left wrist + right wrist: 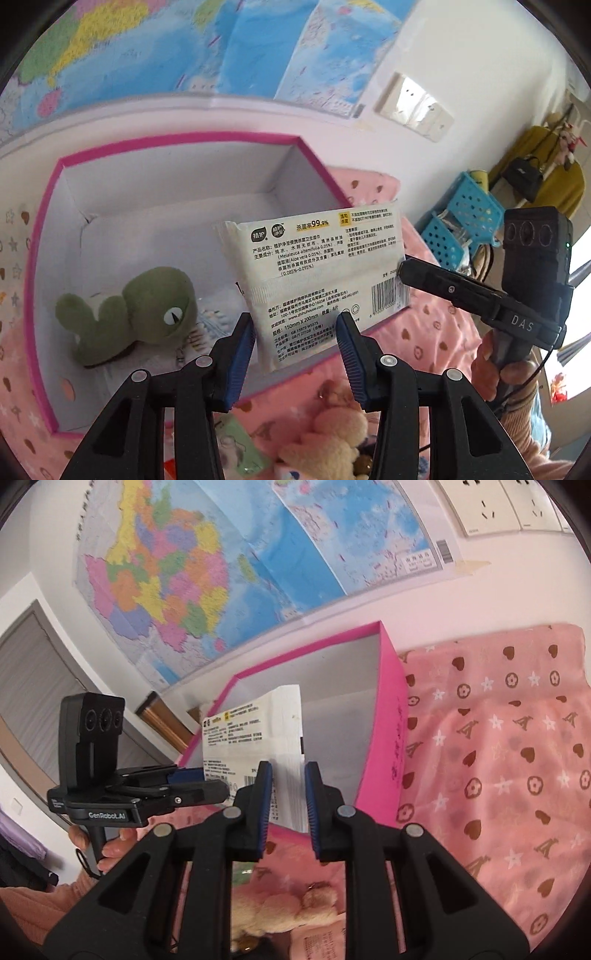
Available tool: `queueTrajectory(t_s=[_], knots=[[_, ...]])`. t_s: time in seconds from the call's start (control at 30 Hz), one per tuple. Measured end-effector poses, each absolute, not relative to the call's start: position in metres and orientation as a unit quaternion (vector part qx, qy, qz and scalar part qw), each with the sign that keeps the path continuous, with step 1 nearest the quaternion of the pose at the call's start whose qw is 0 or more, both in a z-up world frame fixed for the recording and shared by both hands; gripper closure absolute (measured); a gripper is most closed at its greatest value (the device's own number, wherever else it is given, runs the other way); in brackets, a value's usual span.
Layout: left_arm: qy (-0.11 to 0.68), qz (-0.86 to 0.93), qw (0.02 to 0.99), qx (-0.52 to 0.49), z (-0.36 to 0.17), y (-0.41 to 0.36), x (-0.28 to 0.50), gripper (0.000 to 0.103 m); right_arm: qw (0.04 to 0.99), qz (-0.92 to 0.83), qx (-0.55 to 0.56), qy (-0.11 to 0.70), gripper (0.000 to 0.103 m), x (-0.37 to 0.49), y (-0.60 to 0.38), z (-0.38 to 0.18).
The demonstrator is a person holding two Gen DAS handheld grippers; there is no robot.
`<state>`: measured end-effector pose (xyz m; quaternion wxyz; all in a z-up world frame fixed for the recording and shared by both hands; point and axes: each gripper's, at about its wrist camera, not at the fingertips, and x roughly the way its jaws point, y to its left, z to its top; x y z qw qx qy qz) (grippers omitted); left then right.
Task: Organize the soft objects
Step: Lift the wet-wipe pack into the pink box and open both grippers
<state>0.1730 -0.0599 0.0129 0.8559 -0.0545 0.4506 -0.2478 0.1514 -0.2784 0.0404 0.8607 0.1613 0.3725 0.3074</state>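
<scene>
your right tongs (288, 805) are clenched on one end of the flat white wet-wipe packet (317, 273), holding it over the open pink-rimmed cardboard box (44, 206) on the pink patterned blanket (498, 757). your left tongs (295, 354) are released, empty. next, lower the packet beside the green plush frog (147, 314), then let go.

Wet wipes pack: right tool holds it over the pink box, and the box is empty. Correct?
Not empty. The left wrist view shows a green plush toy lying inside the pink box. The rest stands: the right tool grips the wet wipes pack over the box.
</scene>
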Motion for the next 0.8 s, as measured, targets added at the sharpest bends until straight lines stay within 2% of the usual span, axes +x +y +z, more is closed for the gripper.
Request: queueTrajectory(t_s=[0.2, 0.27, 0.37, 0.43, 0.7, 0.8], knots=[[0.475, -0.234, 0.847, -0.056, -0.004, -0.062, 0.189, 0.057, 0.862, 0.283, 0.148, 0.394, 0.080, 0.166, -0.275, 0.028], [0.475, -0.223, 0.849, -0.056, -0.006, -0.062, 0.192, 0.051, 0.865, 0.272, 0.146, 0.395, 0.078, 0.167, -0.275, 0.027], [0.476, -0.211, 0.852, -0.058, -0.009, -0.057, 0.196, 0.051, 0.873, 0.262, 0.141, 0.387, 0.075, 0.164, -0.275, 0.031], [0.471, -0.208, 0.855, -0.056, -0.009, -0.055, 0.193, 0.051, 0.878, 0.256, 0.140, 0.380, 0.069, 0.162, -0.277, 0.035], [0.423, -0.223, 0.877, -0.035, 0.007, -0.050, 0.159, 0.050, 0.880, 0.277, 0.128, 0.365, 0.067, 0.140, -0.276, 0.043], [0.405, -0.232, 0.884, -0.026, 0.013, -0.047, 0.142, 0.048, 0.879, 0.288, 0.127, 0.357, 0.061, 0.126, -0.276, 0.048]])
